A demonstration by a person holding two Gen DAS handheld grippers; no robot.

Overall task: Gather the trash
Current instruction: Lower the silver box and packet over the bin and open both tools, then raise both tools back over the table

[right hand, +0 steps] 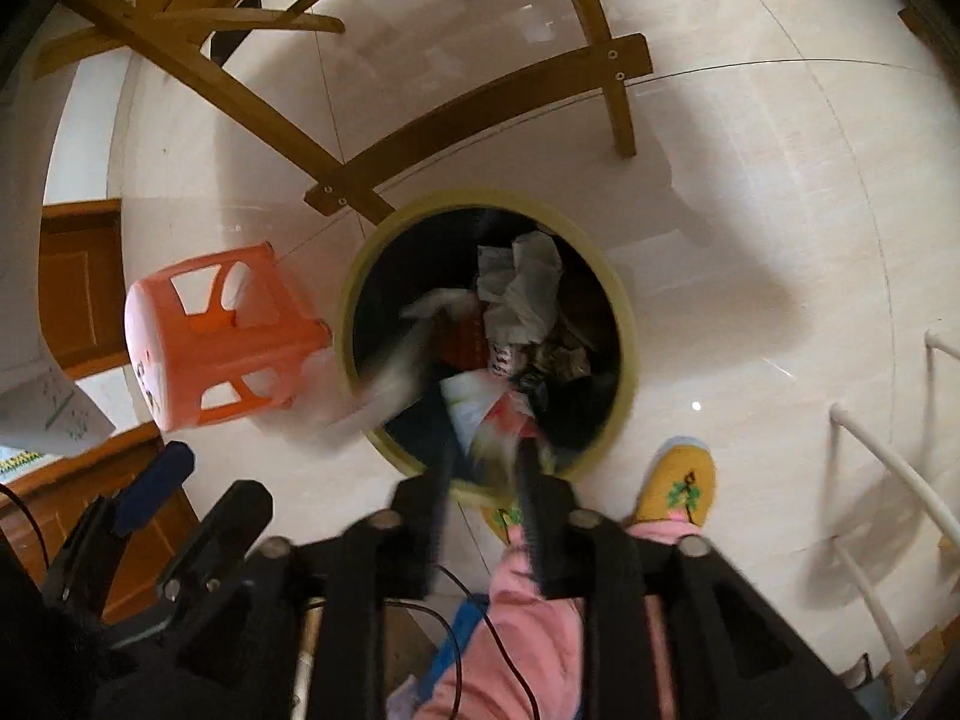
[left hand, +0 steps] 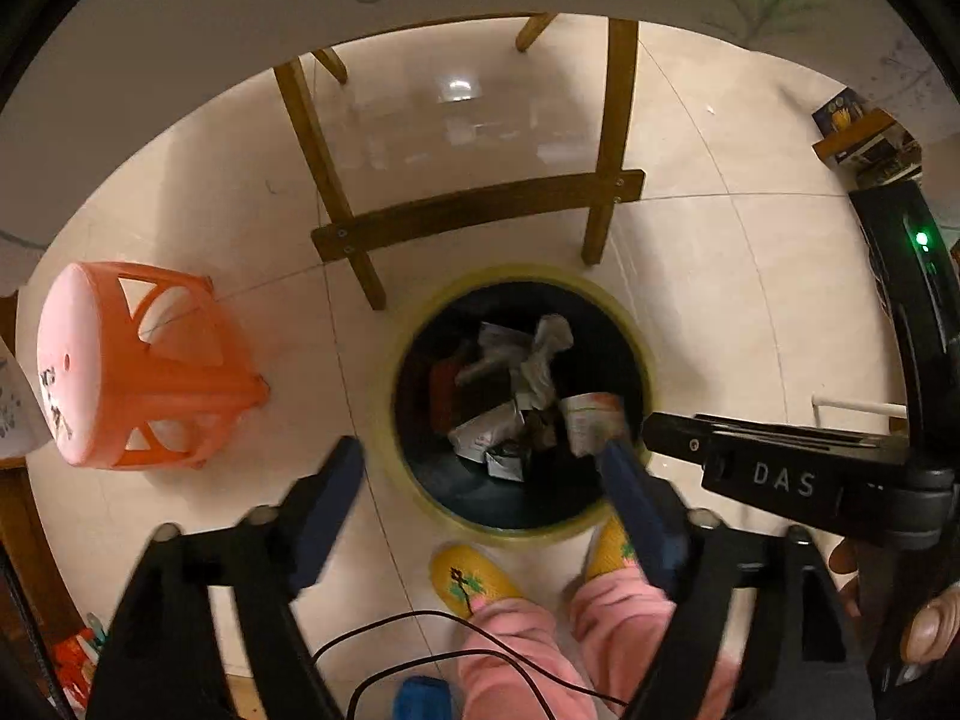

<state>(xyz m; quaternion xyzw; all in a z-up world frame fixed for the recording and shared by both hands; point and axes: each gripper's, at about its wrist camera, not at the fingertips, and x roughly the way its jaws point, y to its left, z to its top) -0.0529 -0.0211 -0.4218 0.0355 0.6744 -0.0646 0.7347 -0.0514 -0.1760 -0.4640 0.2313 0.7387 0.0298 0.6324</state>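
Left tongs (left hand: 480, 468) gaping wide, gripping nothing, right tongs (right hand: 483, 462) standing narrowly parted around blurred wrapper (right hand: 492, 420), bin (left hand: 624, 306) sitting directly below both, orange stool (left hand: 150, 366) resting leftward.

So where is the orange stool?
The orange stool stands on the floor left of the trash bin in both views, near the wooden chair legs.
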